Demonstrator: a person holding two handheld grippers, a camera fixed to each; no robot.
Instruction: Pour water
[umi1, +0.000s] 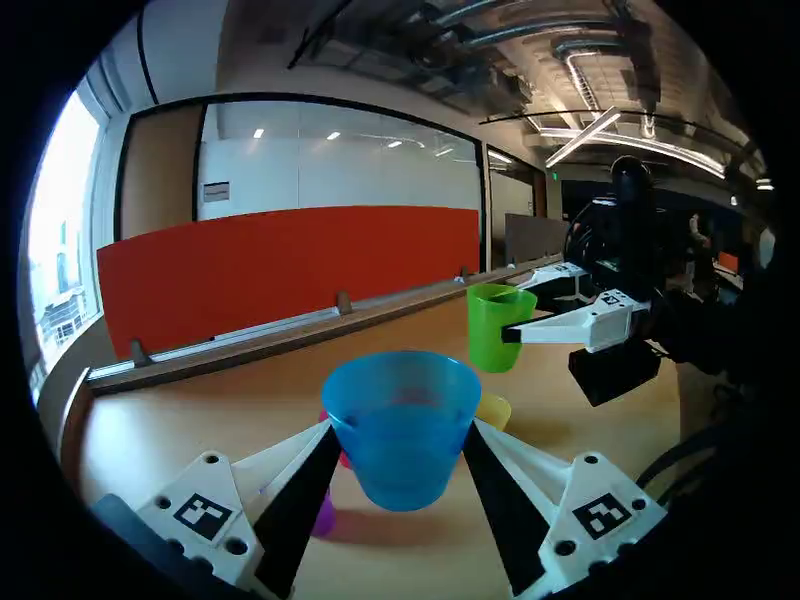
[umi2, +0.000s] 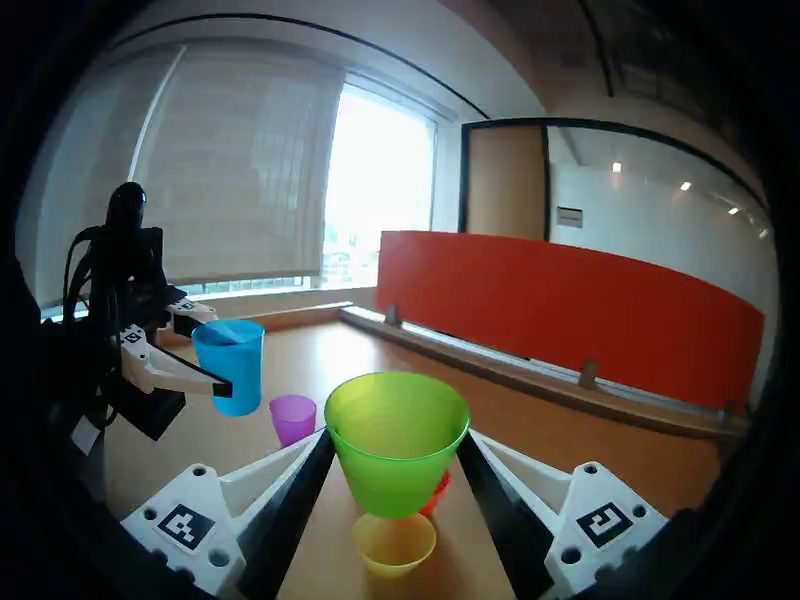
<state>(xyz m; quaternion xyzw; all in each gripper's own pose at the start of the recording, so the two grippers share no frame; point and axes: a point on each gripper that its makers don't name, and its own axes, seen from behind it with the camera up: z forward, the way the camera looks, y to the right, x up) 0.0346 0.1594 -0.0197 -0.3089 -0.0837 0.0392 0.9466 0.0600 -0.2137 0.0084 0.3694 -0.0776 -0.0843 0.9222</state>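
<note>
In the left gripper view my left gripper (umi1: 400, 450) is shut on a blue cup (umi1: 402, 425), held upright above the wooden table (umi1: 200, 430). Farther off to the right in the same view, the right gripper (umi1: 512, 335) holds a green cup (umi1: 495, 325). In the right gripper view my right gripper (umi2: 395, 455) is shut on the green cup (umi2: 397, 437), upright above the table. At the left of that view the left gripper (umi2: 205, 380) carries the blue cup (umi2: 231, 365). I cannot see water in either cup.
Small cups stand on the table: purple (umi2: 293, 417), yellow (umi2: 394, 545) and a partly hidden red one (umi2: 437, 493). In the left gripper view the yellow cup (umi1: 493, 409) and the purple cup (umi1: 325, 515) peek out behind the blue cup. An orange divider panel (umi1: 290, 265) runs along the table's far edge.
</note>
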